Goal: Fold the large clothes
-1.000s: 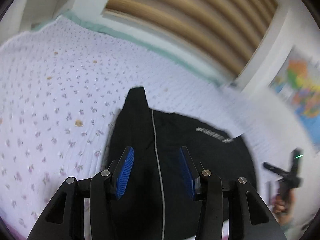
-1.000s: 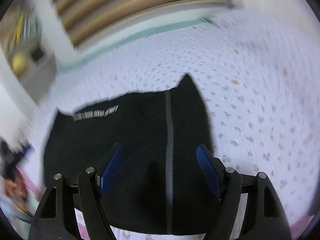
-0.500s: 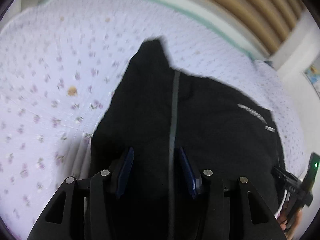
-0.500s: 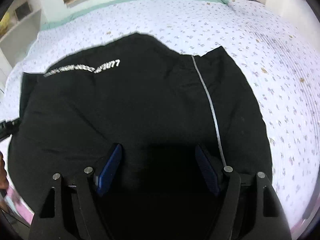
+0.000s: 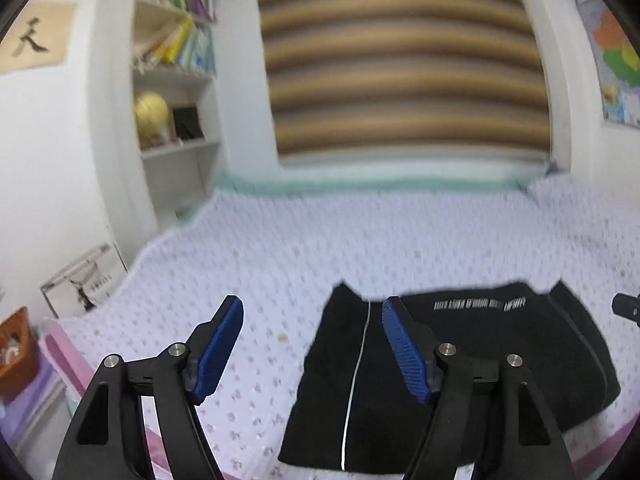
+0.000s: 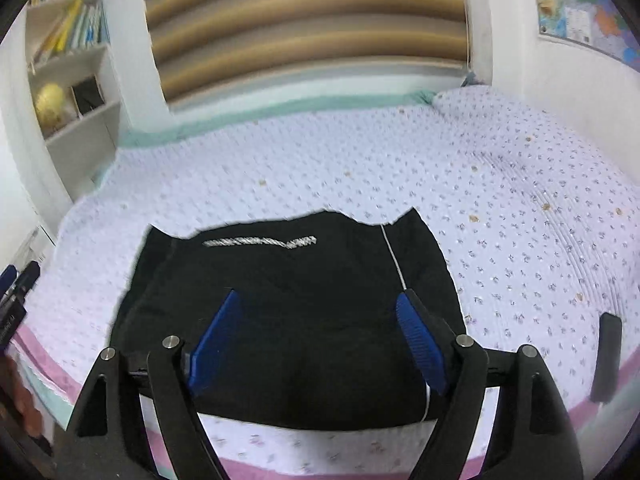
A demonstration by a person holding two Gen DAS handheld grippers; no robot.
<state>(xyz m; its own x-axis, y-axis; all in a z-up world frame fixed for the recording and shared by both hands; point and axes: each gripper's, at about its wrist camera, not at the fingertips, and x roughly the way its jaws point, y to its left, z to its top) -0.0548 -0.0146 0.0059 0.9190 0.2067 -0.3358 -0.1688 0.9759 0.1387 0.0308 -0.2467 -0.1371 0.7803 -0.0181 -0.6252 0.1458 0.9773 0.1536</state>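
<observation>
The black folded fabric garment (image 6: 288, 312) with a thin white piping stripe lay flat on the bed (image 6: 520, 220), close to its near edge and well short of the far edge under the striped blind. In the right wrist view it sat straight ahead of and below the right gripper (image 6: 316, 340), its long axis running side to side along the near edge, with the piping down its right side. In the left wrist view the same garment (image 5: 480, 360) lay off to the right of the left gripper (image 5: 312, 344), whose left finger hung over bare bedspread. By my reading the right hand was the nearer and better centred one for any further fold or smoothing, while the left would have to come across.

Both pairs of fingers stood spread with nothing between the blue pads; the left ones had just been opening, the right ones too by a little, and the cloth lay released beneath them.

A line of white lettering (image 6: 260, 242) ran near the garment's far edge, too blurred to read. On the wall at the left hung a tan paper sheet (image 5: 34, 38) bearing a brushed character that looked like 天. A coloured map (image 5: 612, 60) hung on the right wall, its text illegible.
</observation>
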